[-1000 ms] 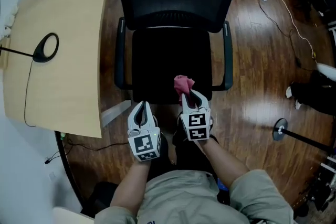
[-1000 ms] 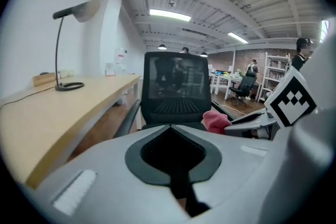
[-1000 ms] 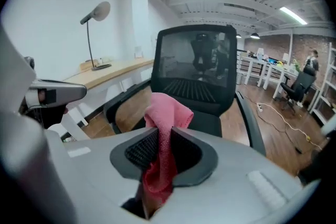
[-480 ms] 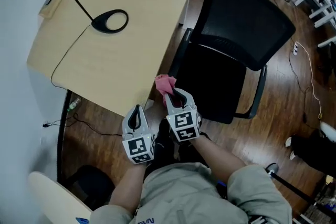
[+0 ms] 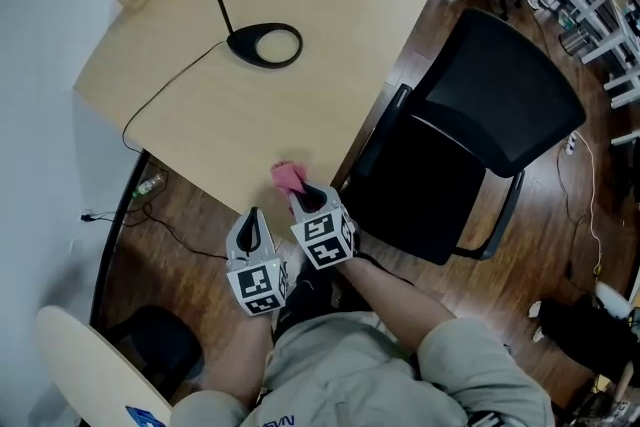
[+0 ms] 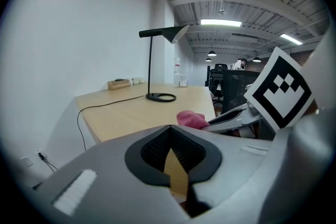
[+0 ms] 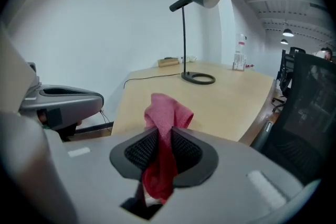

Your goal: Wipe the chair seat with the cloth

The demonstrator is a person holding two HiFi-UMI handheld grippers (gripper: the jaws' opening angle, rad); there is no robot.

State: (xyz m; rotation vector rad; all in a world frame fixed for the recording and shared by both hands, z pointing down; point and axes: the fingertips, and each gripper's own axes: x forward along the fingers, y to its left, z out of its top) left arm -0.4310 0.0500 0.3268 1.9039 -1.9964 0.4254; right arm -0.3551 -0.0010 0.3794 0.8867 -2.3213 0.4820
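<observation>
One pink cloth (image 5: 290,177) is being pinched in the right gripper (image 5: 308,198). In the right gripper view the cloth is running down between the two black pads (image 7: 139,152). A bunched end is poking up above them and the rest is hanging down below. The jaws have just been opening a tiny bit, but they are standing close together and the pads are pressing on the cloth from both sides.

In the head view the cloth is showing over the near edge of the desk (image 5: 330,65). It is not touching the chair seat (image 5: 430,200). The black seat is lying just to the right of the gripper, tucked close to the side of the desk. The chair back (image 5: 510,100) is standing beyond the seat, farther to the right.

The left gripper (image 5: 252,218) is hanging just beside the right one, on its left, over the dark wood floor (image 5: 185,245) near the desk edge. Its jaws are meeting at the tips, and nothing is sitting between them. In the left gripper view only a thin slice of the desk is showing through the gap behind the tips.

The person's arms are reaching up from the bottom of the head view to both grippers.

Farther off, a black lamp (image 5: 265,45) is standing on the desk with its round base near the middle. Its thin cord (image 5: 165,90) is trailing across the desk top toward the left edge.
</observation>
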